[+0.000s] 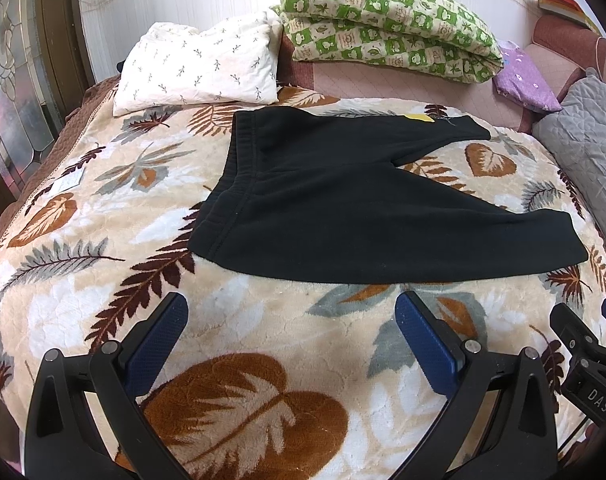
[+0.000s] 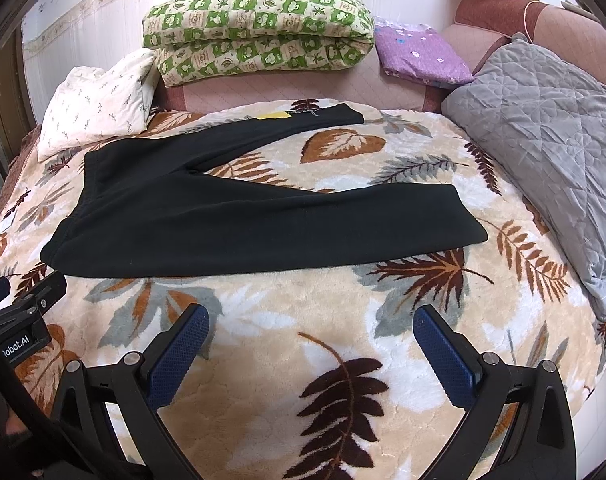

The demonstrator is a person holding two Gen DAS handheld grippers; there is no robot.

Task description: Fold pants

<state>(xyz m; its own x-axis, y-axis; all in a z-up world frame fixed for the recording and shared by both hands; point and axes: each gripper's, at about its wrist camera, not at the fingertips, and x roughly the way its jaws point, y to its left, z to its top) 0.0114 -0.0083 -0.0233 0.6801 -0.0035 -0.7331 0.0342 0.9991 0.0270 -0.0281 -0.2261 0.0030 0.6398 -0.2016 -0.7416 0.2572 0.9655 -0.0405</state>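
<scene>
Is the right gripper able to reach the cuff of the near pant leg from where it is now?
Probably yes. The right gripper is open and empty, and only bare blanket lies between it and the cuff of the pants. The grey cushion lies beside the cuff, not across the way.

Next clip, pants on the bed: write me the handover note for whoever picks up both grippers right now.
Left gripper: open, empty, hovering over the blanket short of the pants.
Right gripper: open, empty, hovering over the blanket on the near side too.
Pants: black, spread flat on the leaf-print blanket, waistband to the left, legs splayed apart to the right. Far leg reaches toward the bedding stacked at the back.
Done: nothing folded yet.
Left: probably bring one leg over the other, then fold lengthwise.
</scene>
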